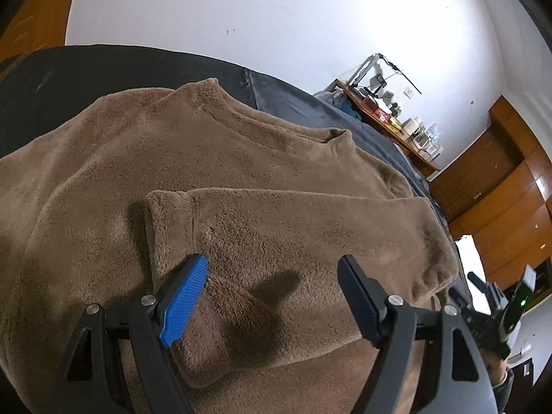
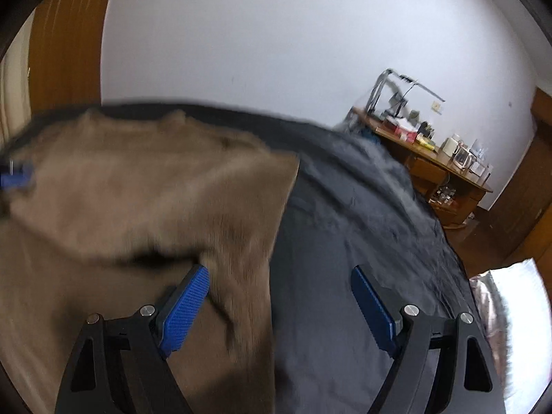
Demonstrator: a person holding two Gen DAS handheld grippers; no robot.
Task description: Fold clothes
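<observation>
A brown fleece sweater [image 1: 214, 158] lies flat on a bed covered by a dark sheet [image 1: 310, 103], its collar toward the far wall. One sleeve [image 1: 283, 220] is folded across the body. My left gripper [image 1: 272, 262] hovers open just over that folded sleeve, and no cloth is pinched between its blue pads. The right wrist view is blurred by motion. There the sweater [image 2: 138, 200] fills the left side. My right gripper [image 2: 279, 270] is open, with its left finger over the sweater's right edge and its right finger over the bare sheet [image 2: 362, 224].
A cluttered wooden desk [image 2: 438, 169] stands against the white wall past the bed's far right corner. Wooden cabinets [image 1: 500, 186] line the right side. A shiny white bundle [image 2: 510, 296] lies at the bed's right edge. The left gripper's blue pad [image 2: 15, 176] shows at far left.
</observation>
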